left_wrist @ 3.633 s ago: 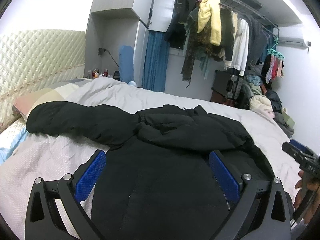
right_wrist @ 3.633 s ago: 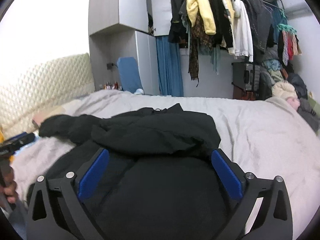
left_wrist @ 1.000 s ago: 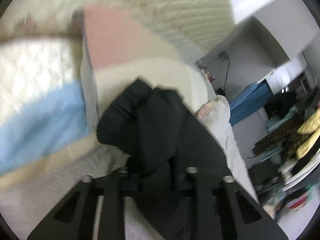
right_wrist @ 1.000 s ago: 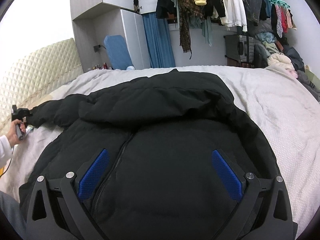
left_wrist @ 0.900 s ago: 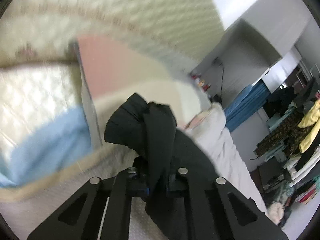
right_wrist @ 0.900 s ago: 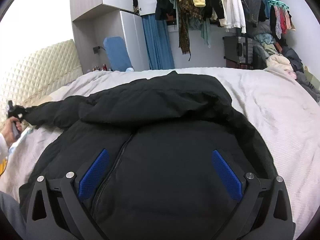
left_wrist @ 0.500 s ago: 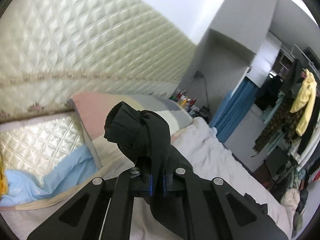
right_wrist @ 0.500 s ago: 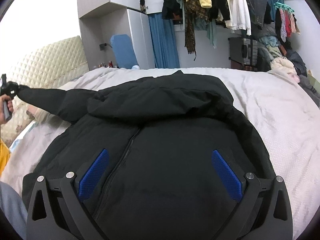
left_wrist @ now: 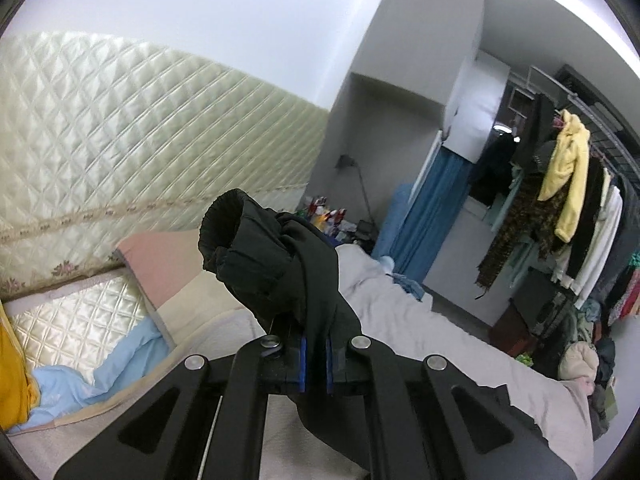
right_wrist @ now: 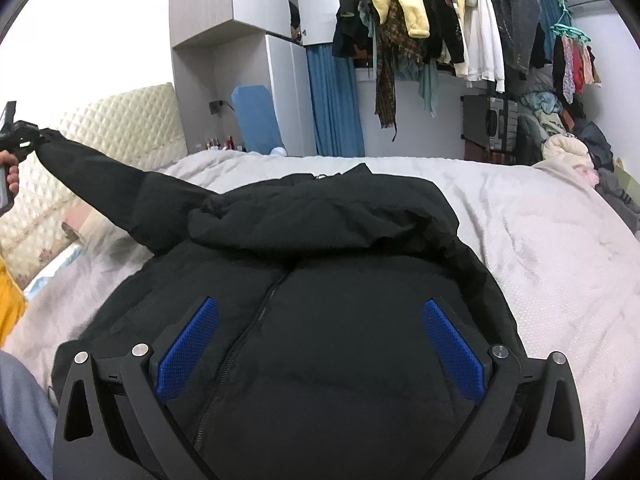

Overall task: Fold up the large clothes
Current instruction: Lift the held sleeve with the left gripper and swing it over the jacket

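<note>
My left tongs (right_wrist: 16, 136) cut off at the right wrist view's left edge, only a sliver visible. Black jacket (right_wrist: 340, 320) hem hidden under my right tongs (right_wrist: 320, 344) frame. Small bottles (left_wrist: 326, 216) by the headboard too tiny to identify. Yellow fabric (left_wrist: 12, 364) cropped at the edge.

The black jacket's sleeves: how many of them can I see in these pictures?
1. The sleeve is lifted off the bed, its cuff beyond the shut left tongs. The other may be hidden under the black jacket.
</note>
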Demonstrator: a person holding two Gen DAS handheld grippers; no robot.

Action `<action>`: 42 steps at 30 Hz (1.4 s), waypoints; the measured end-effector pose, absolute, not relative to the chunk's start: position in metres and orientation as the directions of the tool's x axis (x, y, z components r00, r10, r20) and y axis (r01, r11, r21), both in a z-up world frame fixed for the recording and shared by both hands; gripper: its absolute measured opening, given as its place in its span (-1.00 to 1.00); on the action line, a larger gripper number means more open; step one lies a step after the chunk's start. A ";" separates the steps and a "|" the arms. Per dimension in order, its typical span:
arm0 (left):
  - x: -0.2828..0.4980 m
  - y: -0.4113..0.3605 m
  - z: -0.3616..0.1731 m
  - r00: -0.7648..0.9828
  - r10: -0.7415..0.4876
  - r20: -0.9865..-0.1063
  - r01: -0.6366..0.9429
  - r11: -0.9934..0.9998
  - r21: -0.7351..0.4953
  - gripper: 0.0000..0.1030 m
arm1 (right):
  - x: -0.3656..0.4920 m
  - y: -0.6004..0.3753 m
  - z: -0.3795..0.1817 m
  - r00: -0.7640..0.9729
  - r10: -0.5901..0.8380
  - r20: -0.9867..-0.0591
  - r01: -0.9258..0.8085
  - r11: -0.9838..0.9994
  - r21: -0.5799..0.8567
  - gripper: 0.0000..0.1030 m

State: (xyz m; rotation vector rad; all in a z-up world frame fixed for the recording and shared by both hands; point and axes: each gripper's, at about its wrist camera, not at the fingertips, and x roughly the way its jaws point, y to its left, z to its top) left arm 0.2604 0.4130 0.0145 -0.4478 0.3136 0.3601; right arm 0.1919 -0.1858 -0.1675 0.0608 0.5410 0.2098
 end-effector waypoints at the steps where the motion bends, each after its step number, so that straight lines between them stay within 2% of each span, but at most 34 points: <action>1: 0.260 0.409 0.019 0.891 0.265 -0.368 -0.398 0.846 -0.356 -0.92 | 0.190 -0.187 -0.166 0.840 0.213 -0.499 -0.180 0.977 0.114 1.00; 12: 0.279 0.331 0.078 0.911 0.217 -0.350 -0.325 0.901 -0.288 -0.92 | 0.171 -0.212 -0.129 0.891 0.168 -0.421 -0.153 0.986 0.070 1.00; 17: 0.288 0.272 0.099 0.922 0.199 -0.332 -0.286 0.928 -0.239 -0.91 | 0.169 -0.218 -0.126 0.888 0.190 -0.418 -0.168 0.982 0.091 1.00; 22: 0.298 0.194 0.108 0.945 0.130 -0.300 -0.198 0.957 -0.210 -0.90 | 0.163 -0.227 -0.122 0.892 0.191 -0.409 -0.162 0.981 0.106 1.00; 29: 0.320 0.053 0.070 0.958 -0.026 -0.285 -0.038 0.976 -0.215 -0.88 | 0.157 -0.240 -0.116 0.904 0.179 -0.388 -0.130 0.980 0.149 1.00; 35: 0.345 -0.060 0.023 0.920 -0.164 -0.356 0.089 0.972 -0.219 -0.88 | 0.154 -0.262 -0.112 0.918 0.121 -0.378 -0.066 0.986 0.156 1.00; 42: 0.368 -0.137 -0.032 0.865 -0.236 -0.443 0.152 0.964 -0.217 -0.88 | 0.157 -0.291 -0.115 0.917 0.107 -0.383 -0.016 0.972 0.234 1.00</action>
